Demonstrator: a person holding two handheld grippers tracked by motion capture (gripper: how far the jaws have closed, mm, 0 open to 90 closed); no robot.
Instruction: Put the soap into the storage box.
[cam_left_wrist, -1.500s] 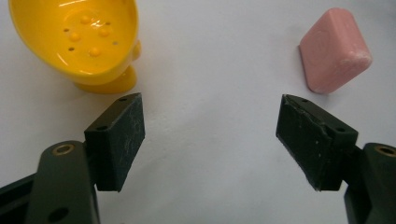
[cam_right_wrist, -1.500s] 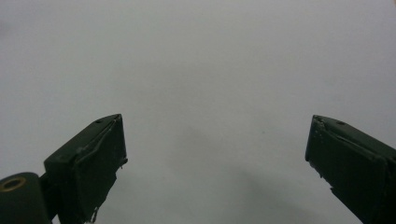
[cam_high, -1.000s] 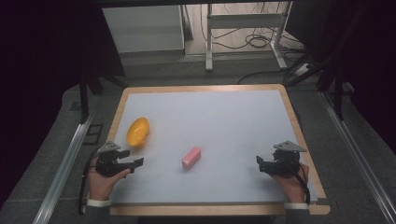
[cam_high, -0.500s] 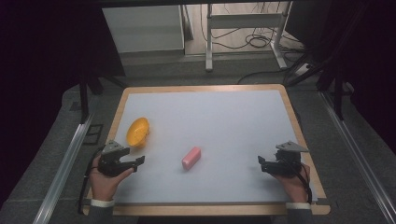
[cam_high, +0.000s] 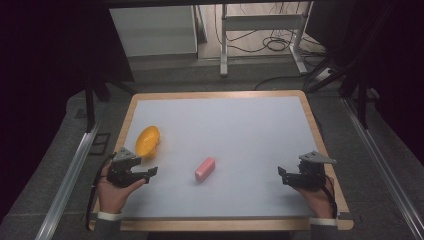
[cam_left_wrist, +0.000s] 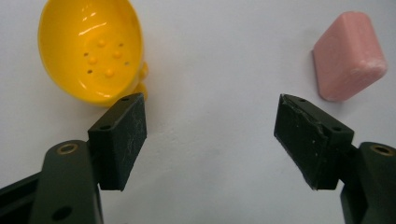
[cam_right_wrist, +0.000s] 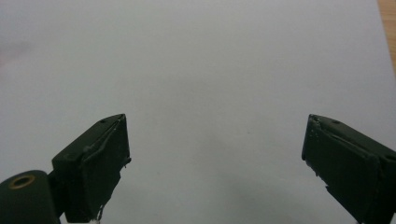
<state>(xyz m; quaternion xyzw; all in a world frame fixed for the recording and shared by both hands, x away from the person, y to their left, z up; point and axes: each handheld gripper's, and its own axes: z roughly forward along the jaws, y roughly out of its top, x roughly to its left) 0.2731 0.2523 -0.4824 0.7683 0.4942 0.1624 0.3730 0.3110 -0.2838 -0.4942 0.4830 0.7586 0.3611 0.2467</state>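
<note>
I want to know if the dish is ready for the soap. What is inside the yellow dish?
The yellow dish holds nothing: its glossy inside shows small raised bumps and tiny holes. The pink soap lies apart on the table. The left gripper's finger covers the dish's near edge.

High view looks down on table (cam_high: 225, 130) — tool views skim it close.

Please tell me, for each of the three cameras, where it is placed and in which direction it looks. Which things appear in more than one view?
High view: above the person's side, looking forward and down on the table; both hands, left claw and right claw show.
Left gripper view: on the left claw, looking along its open jaws at the yellow dish and pink block.
Right gripper view: on the right claw, facing bare table between open jaws.
Shared: dish and block, in high and left views.
</note>
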